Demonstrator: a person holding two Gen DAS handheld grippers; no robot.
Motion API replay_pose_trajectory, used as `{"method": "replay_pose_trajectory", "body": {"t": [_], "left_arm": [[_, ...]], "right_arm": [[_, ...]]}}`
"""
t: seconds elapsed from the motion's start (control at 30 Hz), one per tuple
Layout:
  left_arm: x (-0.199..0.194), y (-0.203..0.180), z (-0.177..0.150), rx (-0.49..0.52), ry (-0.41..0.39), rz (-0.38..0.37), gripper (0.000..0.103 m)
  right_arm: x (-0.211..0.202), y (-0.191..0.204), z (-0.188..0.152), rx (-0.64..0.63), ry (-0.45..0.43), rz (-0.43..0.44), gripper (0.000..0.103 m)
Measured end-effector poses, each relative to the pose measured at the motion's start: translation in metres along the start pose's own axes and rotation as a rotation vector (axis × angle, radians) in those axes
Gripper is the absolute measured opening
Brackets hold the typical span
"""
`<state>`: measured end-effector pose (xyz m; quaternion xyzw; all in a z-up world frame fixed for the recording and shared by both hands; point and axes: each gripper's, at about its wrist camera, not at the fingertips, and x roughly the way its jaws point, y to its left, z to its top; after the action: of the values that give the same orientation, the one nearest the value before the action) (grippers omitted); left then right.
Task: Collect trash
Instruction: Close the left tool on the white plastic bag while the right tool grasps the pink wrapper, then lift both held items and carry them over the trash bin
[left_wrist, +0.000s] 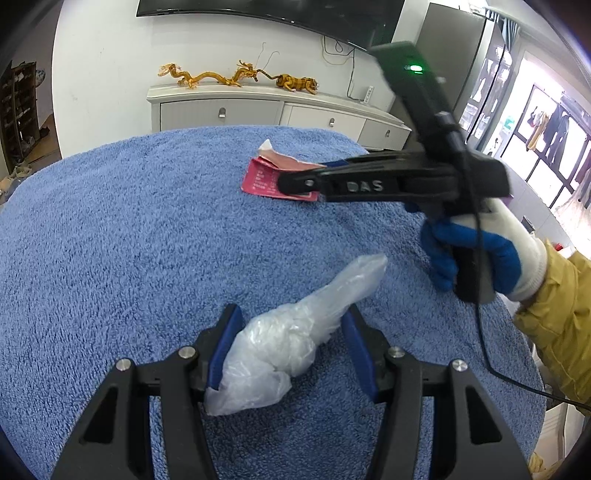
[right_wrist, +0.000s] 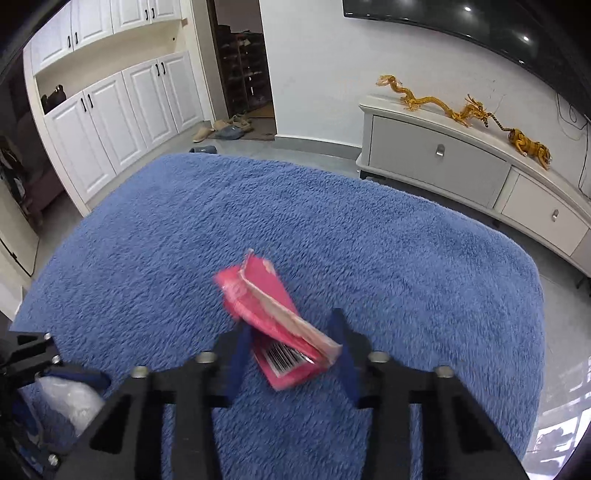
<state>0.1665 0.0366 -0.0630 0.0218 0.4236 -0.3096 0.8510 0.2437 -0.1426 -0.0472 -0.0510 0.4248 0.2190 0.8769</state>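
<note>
each gripper straddles one piece of trash on the blue fluffy desk cover (right_wrist: 332, 229), ready to pinch. the left gripper (left_wrist: 291, 334) is spread around a crumpled clear plastic bag (left_wrist: 284, 339); the right gripper (right_wrist: 291, 345) is spread around a torn pink paper packet (right_wrist: 273, 317).

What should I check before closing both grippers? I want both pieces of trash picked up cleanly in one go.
1. Clear plastic bag sits between the left gripper fingers: ok.
2. Left jaws open, gap on the right side: ok.
3. Red carton sits between the right gripper fingers: ok.
4. Right jaws open around the carton; contact with either pad: cannot tell.
5. Carton's torn flap is loose and may crumple on closing: not ok.
6. The two grippers stand apart over the blue towel: ok.
</note>
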Motion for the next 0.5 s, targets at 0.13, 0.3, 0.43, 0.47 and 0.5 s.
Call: {"method": "replay_pose_trajectory", "body": {"t": [0.13,0.3,0.43,0.47,0.5], "left_arm": [[0.001,-0.003,0.001,0.011,0.002,0.019,0.052],[0.003,-0.008,0.001,0.019,-0.001,0.054,0.046],[-0.001,-0.014,0.000,0.039,-0.015,0.108,0.042],[-0.004,-0.016,-0.001,0.040,-0.019,0.117,0.041],[-0.008,-0.016,-0.002,0.035,-0.022,0.116,0.040]], "right_arm": [[-0.018,0.007,-0.016,0.008,-0.010,-0.005,0.018],[-0.051,0.011,-0.043,0.066,-0.037,-0.010,0.015],[-0.089,0.013,-0.069,0.127,-0.063,0.006,0.015],[-0.101,0.014,-0.079,0.144,-0.069,0.021,0.015],[-0.108,0.015,-0.083,0.152,-0.071,0.031,0.015]]}}
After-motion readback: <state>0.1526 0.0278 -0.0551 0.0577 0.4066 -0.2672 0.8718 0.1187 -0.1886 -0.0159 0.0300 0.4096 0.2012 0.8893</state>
